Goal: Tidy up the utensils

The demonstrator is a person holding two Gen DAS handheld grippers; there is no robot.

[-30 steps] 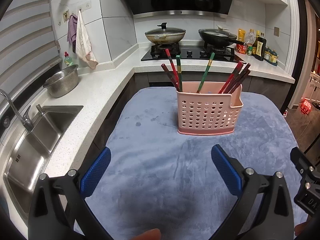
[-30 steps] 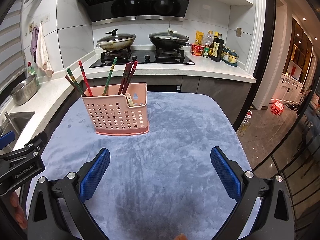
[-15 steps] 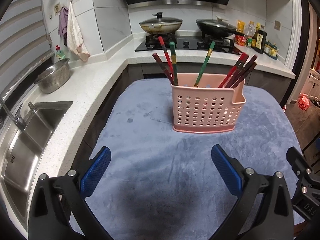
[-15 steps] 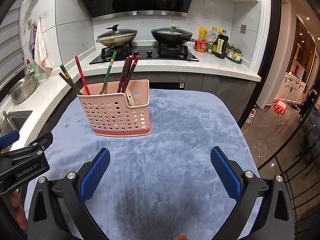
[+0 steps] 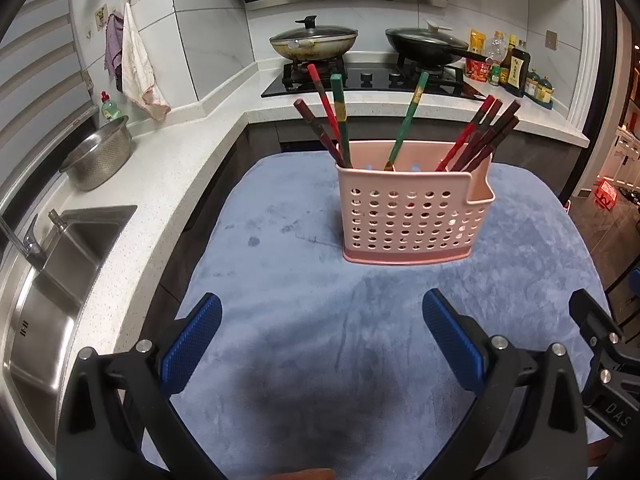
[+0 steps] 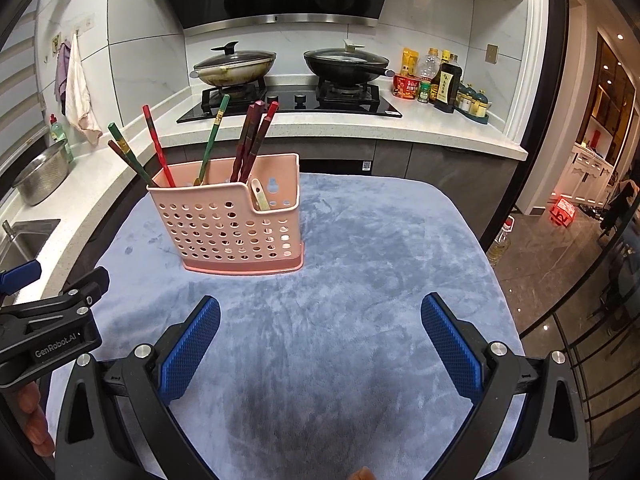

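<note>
Pink utensil basket (image 5: 414, 210) nearer both open hand-held grippers — left (image 5: 322, 342), right (image 6: 320, 340)

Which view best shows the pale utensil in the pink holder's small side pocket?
The right wrist view: the pale utensil shows plainly inside the low side pocket of the pink holder. In the left wrist view the same holder turns its perforated front to the camera, and the pocket's wall hides the utensil.

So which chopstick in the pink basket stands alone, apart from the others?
The green chopstick with the gold band, in the middle of the pink basket, leaning right. The others are bunched: three at the left end, a dark red cluster at the right.
</note>
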